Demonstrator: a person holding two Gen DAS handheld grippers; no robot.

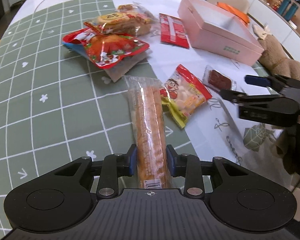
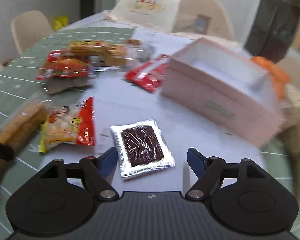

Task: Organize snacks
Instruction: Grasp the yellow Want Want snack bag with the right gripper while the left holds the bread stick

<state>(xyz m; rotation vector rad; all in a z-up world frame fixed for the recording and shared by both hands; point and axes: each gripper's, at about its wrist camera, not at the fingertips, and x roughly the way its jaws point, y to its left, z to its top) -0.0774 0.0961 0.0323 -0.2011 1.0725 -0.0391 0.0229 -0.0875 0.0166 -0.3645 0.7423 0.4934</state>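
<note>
Green checked tablecloth [image 1: 40, 76] (snack-strewn)

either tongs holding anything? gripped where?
Left tongs grip the long biscuit pack across its near end. Right tongs are open, holding nothing; the dark square packet lies loose between them.

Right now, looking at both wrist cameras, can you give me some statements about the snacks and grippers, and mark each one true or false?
1. The left gripper has its pads on a long biscuit pack. True.
2. The right gripper is clamped on the dark square snack. False: its jaws stand wide apart, and the snack lies on the table between them, unpressed.
3. The pink box has its lid on. False: it is open on top, and its inside looks white.
4. A yellow and red cartoon packet lies beside the long biscuit pack. True.
5. The red striped packet is inside the pink box. False: it lies on the table next to it.
</note>
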